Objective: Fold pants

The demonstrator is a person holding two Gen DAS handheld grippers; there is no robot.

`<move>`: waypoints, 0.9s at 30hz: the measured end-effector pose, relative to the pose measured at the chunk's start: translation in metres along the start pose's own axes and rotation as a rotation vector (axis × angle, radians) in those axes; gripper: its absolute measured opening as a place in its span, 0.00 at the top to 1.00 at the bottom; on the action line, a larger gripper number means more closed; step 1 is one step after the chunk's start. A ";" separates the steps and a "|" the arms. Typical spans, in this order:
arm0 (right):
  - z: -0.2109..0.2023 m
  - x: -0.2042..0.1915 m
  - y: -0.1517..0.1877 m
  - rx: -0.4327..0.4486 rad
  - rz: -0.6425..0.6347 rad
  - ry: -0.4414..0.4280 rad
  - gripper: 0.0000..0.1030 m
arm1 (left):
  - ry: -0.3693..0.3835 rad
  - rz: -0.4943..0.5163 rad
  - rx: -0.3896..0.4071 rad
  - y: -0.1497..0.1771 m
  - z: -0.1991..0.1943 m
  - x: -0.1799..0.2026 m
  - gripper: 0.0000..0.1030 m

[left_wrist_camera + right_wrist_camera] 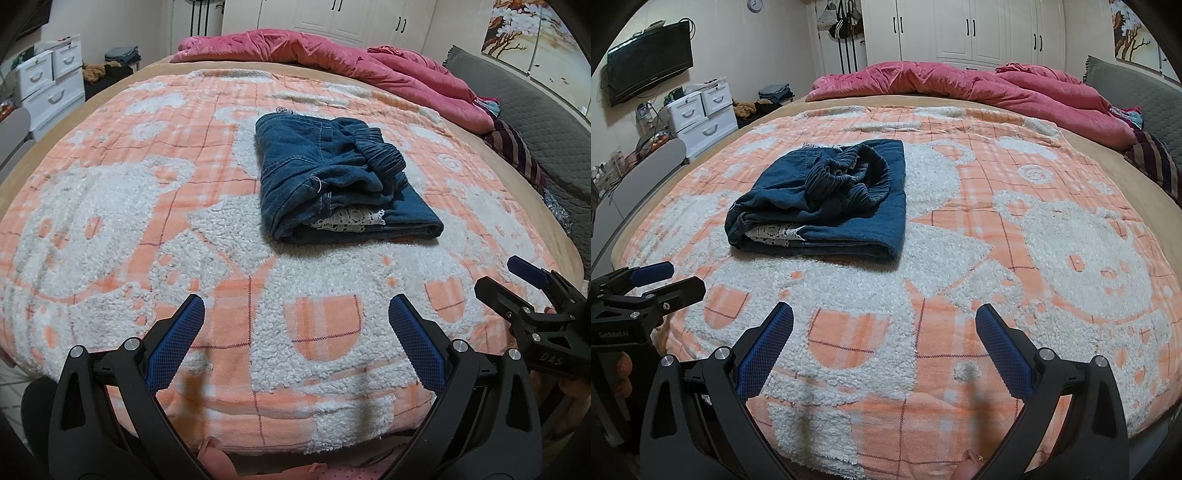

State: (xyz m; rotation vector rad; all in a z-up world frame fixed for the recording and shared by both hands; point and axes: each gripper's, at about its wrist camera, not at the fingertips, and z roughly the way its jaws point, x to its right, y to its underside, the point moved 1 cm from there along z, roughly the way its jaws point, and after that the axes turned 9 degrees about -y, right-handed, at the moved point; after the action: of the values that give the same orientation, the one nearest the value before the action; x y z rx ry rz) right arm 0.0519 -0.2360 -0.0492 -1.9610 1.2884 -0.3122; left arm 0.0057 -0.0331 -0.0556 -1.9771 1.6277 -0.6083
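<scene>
The pants (pixel 340 177) lay folded in a bundle mid-blanket (pixel 110 206), well clear of the left gripper (pixel 295 343) and right gripper (pixel 884 341), both spread wide and empty, though the loose, bunched waistband could probably slump if nudged.

"What is lying on the bed?"

"The blue pants (pixel 343 177) are lying folded up in a bundle on the orange and white blanket (pixel 110 229). A bit of white lace (pixel 347 219) is peeking out of the front fold."

"What are the grippers doing?"

"The left gripper (pixel 295 314) is hanging over the near part of the blanket with its blue fingers (pixel 177 343) spread wide. It is holding nothing and is well apart from the pants. The right gripper (pixel 517 280) is poking in from the right edge."

"What is lying far back?"

"A pink quilt (pixel 351 62) is sitting bunched up at the far side."
</scene>
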 end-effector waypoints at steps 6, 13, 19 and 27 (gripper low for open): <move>0.000 0.000 0.000 0.002 0.000 0.001 0.04 | -0.007 0.002 0.002 0.000 -0.001 0.000 0.09; -0.001 0.001 -0.001 0.001 -0.001 0.009 0.04 | -0.014 0.009 -0.005 0.000 0.001 0.000 0.09; 0.000 0.002 -0.001 -0.004 0.001 0.025 0.04 | -0.061 0.029 -0.015 0.000 0.003 0.000 0.09; 0.002 0.009 -0.002 -0.015 0.014 0.054 0.04 | -0.070 0.010 -0.020 -0.006 0.004 -0.011 0.09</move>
State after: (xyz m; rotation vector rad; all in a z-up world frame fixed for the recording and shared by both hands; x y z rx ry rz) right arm 0.0581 -0.2423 -0.0512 -1.9674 1.3417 -0.3516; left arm 0.0108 -0.0211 -0.0554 -1.9810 1.6063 -0.5156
